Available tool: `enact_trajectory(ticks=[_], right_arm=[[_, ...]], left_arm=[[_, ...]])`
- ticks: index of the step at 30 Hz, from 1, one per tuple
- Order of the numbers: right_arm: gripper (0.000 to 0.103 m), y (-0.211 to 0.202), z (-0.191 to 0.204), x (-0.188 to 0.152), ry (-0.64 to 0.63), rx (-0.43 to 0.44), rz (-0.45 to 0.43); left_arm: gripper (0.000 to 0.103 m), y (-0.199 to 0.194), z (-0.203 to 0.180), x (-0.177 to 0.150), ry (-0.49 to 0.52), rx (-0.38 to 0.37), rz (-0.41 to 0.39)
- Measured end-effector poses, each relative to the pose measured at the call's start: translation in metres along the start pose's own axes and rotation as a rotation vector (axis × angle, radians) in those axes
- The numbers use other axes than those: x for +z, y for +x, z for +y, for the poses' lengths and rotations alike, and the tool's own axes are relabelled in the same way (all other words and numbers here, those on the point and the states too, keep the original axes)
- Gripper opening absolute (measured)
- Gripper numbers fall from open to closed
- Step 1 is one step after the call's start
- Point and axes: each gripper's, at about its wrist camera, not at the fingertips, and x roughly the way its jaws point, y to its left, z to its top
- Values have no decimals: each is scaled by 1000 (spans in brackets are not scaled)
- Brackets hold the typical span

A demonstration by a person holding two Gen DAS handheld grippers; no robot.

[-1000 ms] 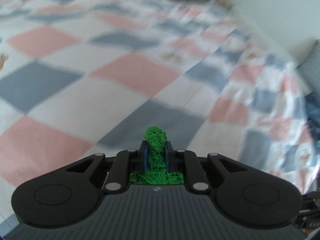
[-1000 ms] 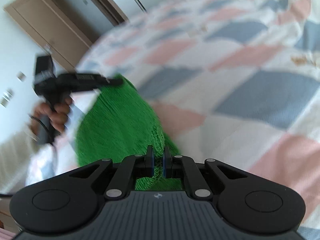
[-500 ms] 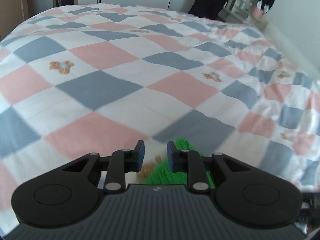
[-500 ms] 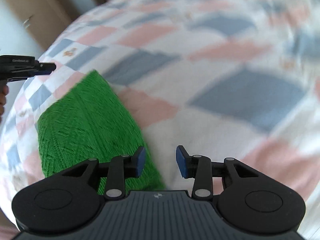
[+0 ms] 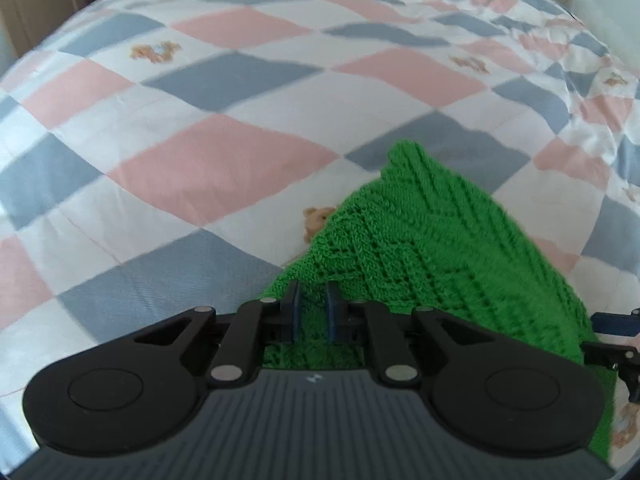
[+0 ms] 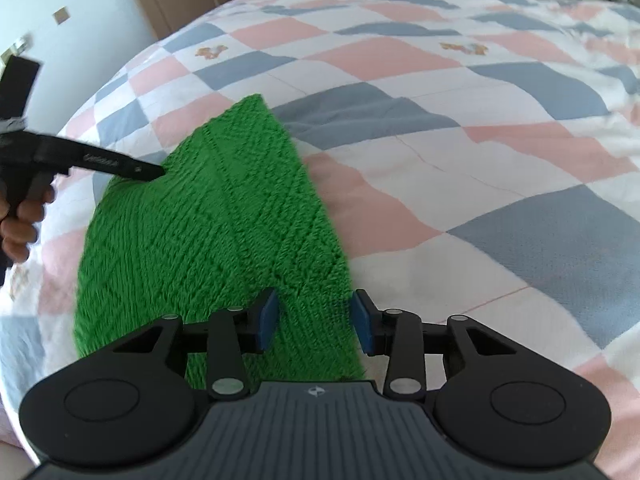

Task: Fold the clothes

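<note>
One green knit (image 6: 208, 220) on bed (image 6: 460, 128): soft, light, stretchy. I take corners. Left tool (image 5: 311, 307) narrowed over knit, grip uncertain; right tool (image 6: 316, 318) released.

left wrist: close, angled down over bed (image 5: 224, 168) | right wrist: same | shared: green knit (image 5: 432, 240)

both grippers, left (image 5: 311, 307) and right (image 6: 316, 318), share a matte black build: round housings, silver screw heads, ribbed grey top plate with a small white logo, blue pads (image 6: 267, 320).
</note>
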Motion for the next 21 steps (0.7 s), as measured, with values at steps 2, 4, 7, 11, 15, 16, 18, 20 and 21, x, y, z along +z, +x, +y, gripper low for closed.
enact_trajectory(ticks=[2, 4, 7, 11, 15, 16, 18, 20, 21], right_arm=[[35, -20, 5, 3, -10, 6, -41], [35, -34, 8, 3, -13, 46, -77], [35, -34, 14, -2, -38, 74, -44], [35, -7, 16, -16, -70, 41, 72], [36, -16, 21, -21, -80, 35, 82], [37, -17, 22, -26, -92, 31, 90], [37, -14, 25, -34, -104, 18, 109], [37, -15, 26, -35, -69, 16, 117], [37, -18, 27, -34, -48, 14, 120]], left_arm=[[10, -27, -4, -5, -36, -7, -14], [11, -53, -13, -16, -54, -43, -26], [13, -64, -34, -42, -55, -96, 10], [13, -43, -59, -72, -55, -32, 85], [13, -56, -67, -81, -106, -45, 84], [14, -58, -69, -85, -107, -42, 84], [14, -58, -71, -92, -103, -30, 85], [16, -61, -68, -92, -130, -21, 97], [16, -63, -66, -91, -149, -12, 106]])
